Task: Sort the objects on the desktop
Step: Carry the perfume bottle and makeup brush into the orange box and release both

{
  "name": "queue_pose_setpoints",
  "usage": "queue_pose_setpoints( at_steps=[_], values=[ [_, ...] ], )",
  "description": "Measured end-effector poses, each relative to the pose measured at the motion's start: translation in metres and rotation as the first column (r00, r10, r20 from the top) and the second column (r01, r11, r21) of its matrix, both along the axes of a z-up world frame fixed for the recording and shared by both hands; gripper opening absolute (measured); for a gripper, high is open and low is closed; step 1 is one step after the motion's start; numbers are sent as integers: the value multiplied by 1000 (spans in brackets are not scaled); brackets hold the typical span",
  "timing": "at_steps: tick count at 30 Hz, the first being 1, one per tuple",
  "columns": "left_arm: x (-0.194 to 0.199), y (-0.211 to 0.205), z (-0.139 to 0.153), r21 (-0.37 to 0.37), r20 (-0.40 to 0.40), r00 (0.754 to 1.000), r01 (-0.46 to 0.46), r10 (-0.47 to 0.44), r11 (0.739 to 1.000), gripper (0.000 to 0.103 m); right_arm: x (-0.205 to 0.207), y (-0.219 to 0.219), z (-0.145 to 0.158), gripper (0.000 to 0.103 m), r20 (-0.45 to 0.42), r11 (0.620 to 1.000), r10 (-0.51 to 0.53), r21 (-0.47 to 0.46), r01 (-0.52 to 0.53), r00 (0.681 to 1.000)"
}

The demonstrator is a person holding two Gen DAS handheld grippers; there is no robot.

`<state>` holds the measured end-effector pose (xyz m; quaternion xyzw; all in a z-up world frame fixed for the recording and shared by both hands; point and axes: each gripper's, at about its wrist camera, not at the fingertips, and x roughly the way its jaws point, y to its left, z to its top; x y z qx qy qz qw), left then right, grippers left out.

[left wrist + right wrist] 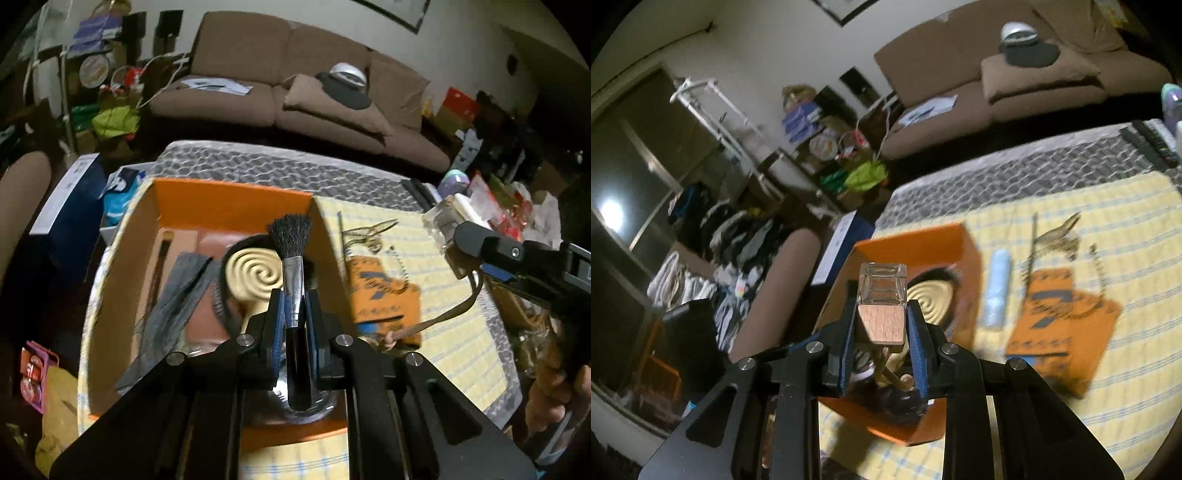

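Covering table: yellow checked cloth (1108, 387); brown sofa (295, 74) behind. Left jaws grip brush (291, 266); right jaws grip glass bottle (882, 291).

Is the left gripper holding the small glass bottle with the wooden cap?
No, the left gripper is shut on a black-bristled brush above the orange box.

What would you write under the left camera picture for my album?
Left gripper holds a small brush over the orange box on the table.
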<state>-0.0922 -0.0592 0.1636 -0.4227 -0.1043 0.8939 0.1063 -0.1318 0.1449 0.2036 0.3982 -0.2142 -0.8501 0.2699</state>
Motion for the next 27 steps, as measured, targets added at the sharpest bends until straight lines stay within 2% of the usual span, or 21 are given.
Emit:
queue_pose_setpoints(
  at_steps=[9,14,17,21,27],
  values=[
    [6,-58,-19,6,-10,993,-119,119,993,11,-6,-70,-30,26,46,996,80,35,-82,996],
    [5,-89,-30,78,7,985,-170,170,982,11,-22,-102,-52,26,73,993,101,52,-105,992],
    [6,-99,-36,90,15,985,-173,172,981,11,-31,-122,-69,26,112,990,114,71,-123,987],
    [3,-106,-40,107,27,985,-172,170,979,11,-42,-145,-94,26,148,980,125,135,-145,981],
    [0,-103,-48,83,58,987,-157,152,984,11,-52,-171,-121,26,201,948,125,266,-177,972]
  ],
)
